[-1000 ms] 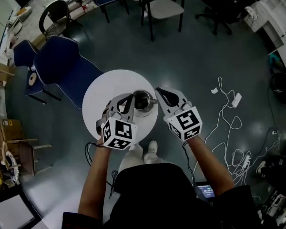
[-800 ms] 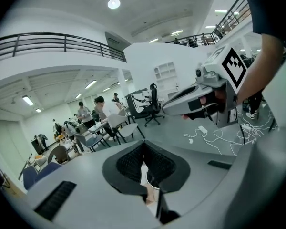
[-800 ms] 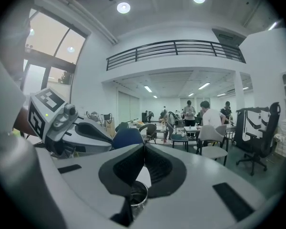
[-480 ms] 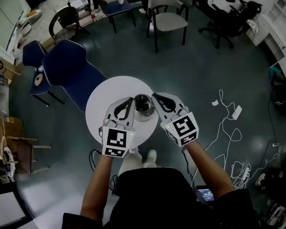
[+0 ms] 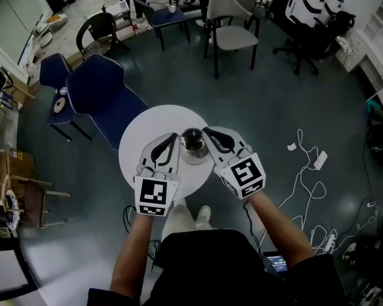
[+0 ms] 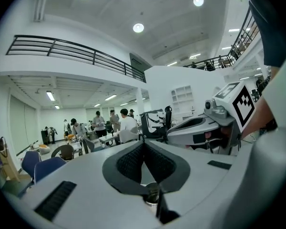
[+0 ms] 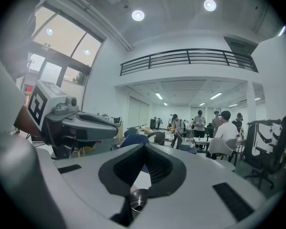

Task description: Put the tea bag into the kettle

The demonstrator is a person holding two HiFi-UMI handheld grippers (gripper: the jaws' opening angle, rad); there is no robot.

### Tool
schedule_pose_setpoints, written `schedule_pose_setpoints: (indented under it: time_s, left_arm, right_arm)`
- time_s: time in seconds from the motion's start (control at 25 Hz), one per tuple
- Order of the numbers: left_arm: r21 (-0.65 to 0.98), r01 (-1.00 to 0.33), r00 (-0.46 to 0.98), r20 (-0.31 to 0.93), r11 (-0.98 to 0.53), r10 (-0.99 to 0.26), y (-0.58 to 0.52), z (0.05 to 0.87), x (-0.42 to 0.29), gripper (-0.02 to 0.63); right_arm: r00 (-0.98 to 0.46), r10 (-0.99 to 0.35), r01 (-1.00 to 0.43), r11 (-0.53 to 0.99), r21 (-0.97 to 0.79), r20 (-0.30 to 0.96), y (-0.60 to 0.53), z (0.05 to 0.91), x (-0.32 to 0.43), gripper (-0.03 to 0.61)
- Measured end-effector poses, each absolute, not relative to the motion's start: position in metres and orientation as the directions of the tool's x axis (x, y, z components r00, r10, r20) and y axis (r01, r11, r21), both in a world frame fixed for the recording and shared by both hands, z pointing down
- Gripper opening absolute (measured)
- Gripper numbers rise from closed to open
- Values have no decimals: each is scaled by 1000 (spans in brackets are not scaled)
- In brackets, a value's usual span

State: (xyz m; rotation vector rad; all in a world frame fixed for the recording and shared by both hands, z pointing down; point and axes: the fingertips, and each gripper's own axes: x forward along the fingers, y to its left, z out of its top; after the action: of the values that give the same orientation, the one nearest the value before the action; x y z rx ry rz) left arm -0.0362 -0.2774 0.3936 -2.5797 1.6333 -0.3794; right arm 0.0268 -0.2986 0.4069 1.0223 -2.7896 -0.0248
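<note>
The left gripper [image 6: 143, 143] has its jaws closed tip to tip, the dark pads meeting in a point with nothing between them. The right gripper [image 7: 144, 146] is the same: jaws brought together at the tips, gripping nothing. Each gripper is held in one of the person's hands, marker cube toward the body and jaws pointing away.

The kettle [image 5: 194, 144], a small steel pot whose mouth shows dark from above, stands between the two pairs of jaw tips. The left tips are just beside its left rim and the right tips just beside its right rim; whether either touches it cannot be told. The tea bag cannot be made out in any view.

The kettle stands on a round white desk [image 5: 137, 136], toward the desk's right edge, and most of the bare top lies to the kettle's left. Below the kettle, at the desk's near edge, the person's shoes [image 5: 203, 213] show on the dark floor. A blue chair [image 5: 102, 97] stands beyond the kettle to the left. A grey chair [image 5: 233, 36] is well beyond the kettle. White cables [image 5: 306, 171] lie on the floor to the kettle's right. Far beyond the kettle, in both gripper views, several people [image 7: 219, 125] are gathered round tables.
</note>
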Motion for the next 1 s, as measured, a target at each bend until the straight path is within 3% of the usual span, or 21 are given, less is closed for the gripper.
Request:
schedule_pose_setpoints:
  time_s: [1.0]
  left_arm:
    - [-162,-886,423,98,-434,-901,-223,343,-92,15]
  right_arm:
    - [-741,-665,-659,746,89,89,-241,350,-29,18]
